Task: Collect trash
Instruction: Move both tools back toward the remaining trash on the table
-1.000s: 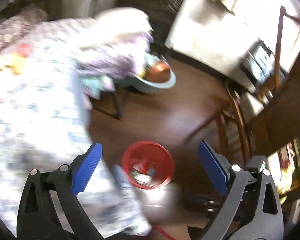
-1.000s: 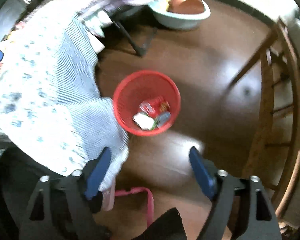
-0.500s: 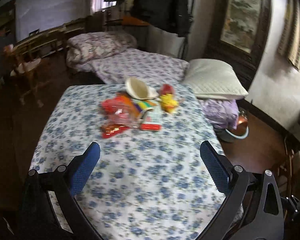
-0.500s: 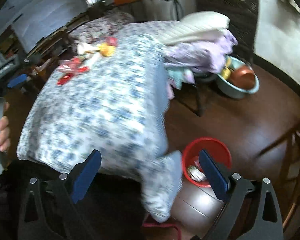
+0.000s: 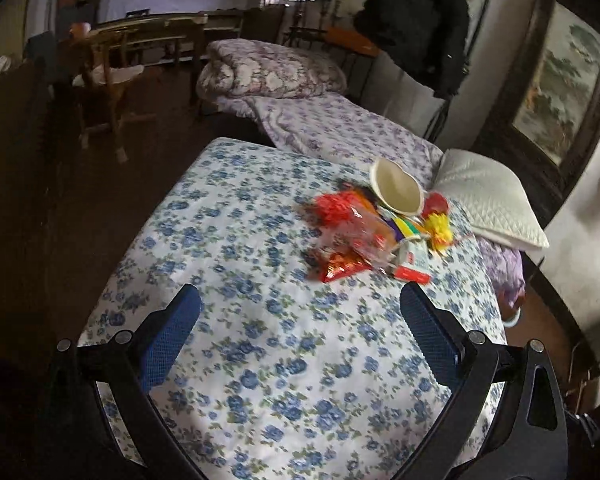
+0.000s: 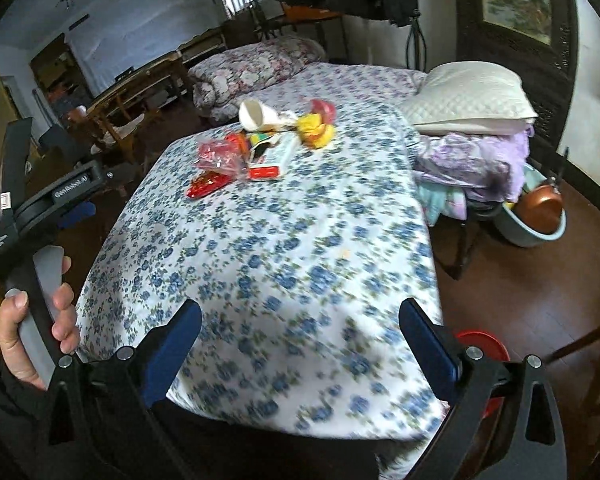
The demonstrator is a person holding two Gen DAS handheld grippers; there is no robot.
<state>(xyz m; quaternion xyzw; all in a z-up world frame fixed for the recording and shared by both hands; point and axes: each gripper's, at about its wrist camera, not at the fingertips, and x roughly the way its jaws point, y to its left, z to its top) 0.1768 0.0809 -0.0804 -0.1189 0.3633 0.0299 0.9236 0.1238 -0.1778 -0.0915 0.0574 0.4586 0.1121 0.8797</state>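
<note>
Floral cloth covers the counter (image 5: 292,360), and beyond it stand a bed and a white pillow (image 5: 488,204). Both tools gape wide with nothing between their pads: the left tool (image 5: 300,332) and the right tool (image 6: 300,336). Ahead of them, well apart, lies the trash pile (image 5: 376,228): wrappers, a paper cup (image 6: 256,116), a carton. A red bin (image 6: 482,346) sits low beside the right tool. Best to pick the nearest red wrapper (image 5: 342,266) first, pinching it flat.

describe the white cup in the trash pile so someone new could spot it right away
Find the table with the blue-flowered cloth. At its far end sits a pile of bright wrappers. The white paper cup lies tipped at the pile's far edge, the only plain white, round-mouthed piece.
</note>
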